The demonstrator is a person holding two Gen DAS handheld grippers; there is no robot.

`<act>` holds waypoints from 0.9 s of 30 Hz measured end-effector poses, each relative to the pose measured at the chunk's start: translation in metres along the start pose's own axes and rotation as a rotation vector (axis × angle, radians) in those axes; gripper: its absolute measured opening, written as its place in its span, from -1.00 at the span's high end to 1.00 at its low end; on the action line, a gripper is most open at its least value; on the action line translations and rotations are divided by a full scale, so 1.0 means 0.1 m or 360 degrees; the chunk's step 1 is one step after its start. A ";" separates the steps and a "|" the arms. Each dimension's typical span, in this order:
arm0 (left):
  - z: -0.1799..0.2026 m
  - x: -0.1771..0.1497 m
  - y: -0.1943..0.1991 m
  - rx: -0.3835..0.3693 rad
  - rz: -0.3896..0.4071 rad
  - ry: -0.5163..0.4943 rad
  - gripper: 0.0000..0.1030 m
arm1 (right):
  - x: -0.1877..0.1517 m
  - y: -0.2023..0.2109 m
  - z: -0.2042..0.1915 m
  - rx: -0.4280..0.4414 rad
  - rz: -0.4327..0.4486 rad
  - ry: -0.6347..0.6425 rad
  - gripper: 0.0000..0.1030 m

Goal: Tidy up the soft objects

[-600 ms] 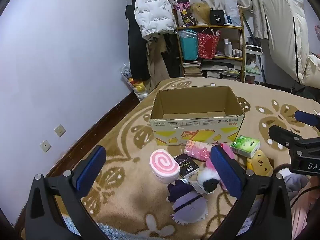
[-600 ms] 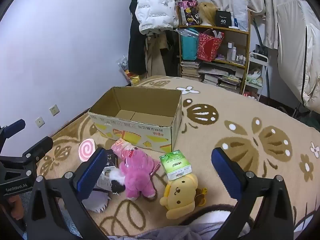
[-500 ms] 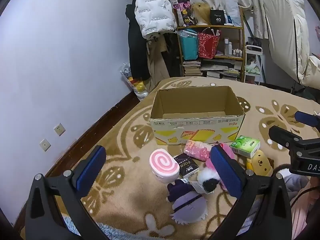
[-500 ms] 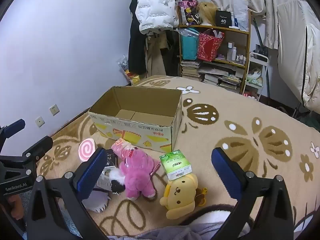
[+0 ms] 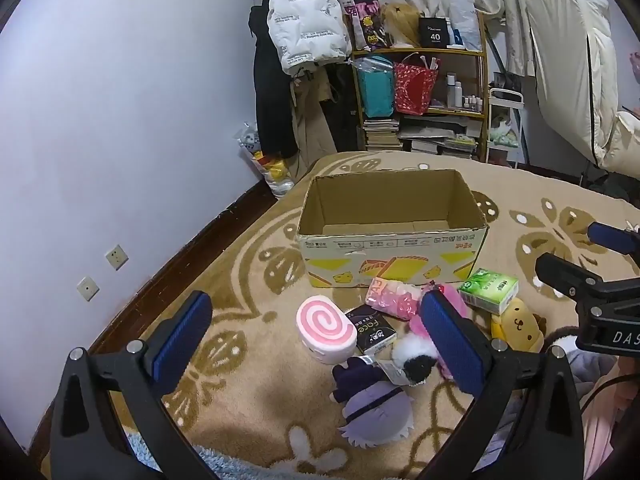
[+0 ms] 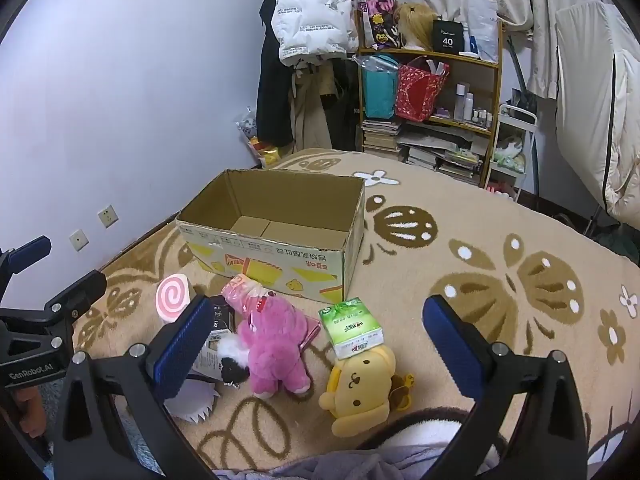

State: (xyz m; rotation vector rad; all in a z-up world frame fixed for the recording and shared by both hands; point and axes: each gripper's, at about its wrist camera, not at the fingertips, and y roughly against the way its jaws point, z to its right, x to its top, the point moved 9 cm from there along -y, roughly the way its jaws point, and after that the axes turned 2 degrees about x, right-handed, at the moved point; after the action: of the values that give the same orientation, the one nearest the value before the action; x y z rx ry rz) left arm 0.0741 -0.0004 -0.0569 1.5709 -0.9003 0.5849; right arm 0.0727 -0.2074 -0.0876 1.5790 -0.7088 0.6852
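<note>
An open cardboard box [image 5: 392,236] [image 6: 276,240] stands on the patterned rug with nothing inside. In front of it lie a pink swirl-roll cushion [image 5: 326,328] [image 6: 173,298], a pink plush [image 6: 276,348], a yellow dog plush [image 6: 360,384] [image 5: 518,324], a purple plush [image 5: 372,408], a small black-and-white plush [image 5: 412,360], a pink packet [image 5: 390,300], a green tissue pack [image 6: 352,326] [image 5: 488,290] and a black pack [image 5: 374,330]. My left gripper [image 5: 316,344] hangs open above the roll cushion, holding nothing. My right gripper [image 6: 318,346] hangs open above the pink plush and tissue pack.
A wooden shelf [image 6: 432,112] packed with bags, books and bottles stands behind the rug, next to hanging coats [image 5: 296,60]. A lilac wall [image 5: 120,120] with sockets runs along the left. White bedding [image 6: 592,100] hangs at the right. A hand [image 6: 30,412] holds the left gripper.
</note>
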 end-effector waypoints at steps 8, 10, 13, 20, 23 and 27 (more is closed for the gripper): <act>0.02 -0.02 -0.01 0.0008 -0.0008 -0.0010 -1.00 | 0.00 0.00 0.00 -0.0007 -0.0003 0.0001 -1.00; 0.02 -0.02 -0.01 0.0006 -0.0010 -0.0008 -1.00 | -0.01 0.00 0.00 -0.0006 -0.0001 -0.0001 -1.00; 0.02 -0.02 -0.02 0.0010 -0.0015 -0.0011 -1.00 | -0.01 -0.01 0.00 -0.0009 -0.0005 0.0004 -1.00; 0.03 -0.02 -0.02 0.0011 -0.0017 -0.0011 -1.00 | -0.01 -0.02 -0.01 -0.0010 -0.0008 0.0006 -1.00; 0.03 -0.03 -0.02 0.0012 -0.0023 -0.0014 -1.00 | -0.01 -0.02 -0.01 -0.0010 -0.0010 0.0006 -1.00; 0.02 -0.03 -0.03 0.0011 -0.0024 -0.0013 -1.00 | -0.01 -0.02 -0.01 -0.0010 -0.0011 0.0007 -1.00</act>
State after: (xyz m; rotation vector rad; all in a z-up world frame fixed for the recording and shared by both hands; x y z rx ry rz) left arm 0.0745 -0.0018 -0.0619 1.5862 -0.8923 0.5720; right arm 0.0735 -0.2064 -0.0898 1.5728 -0.7014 0.6805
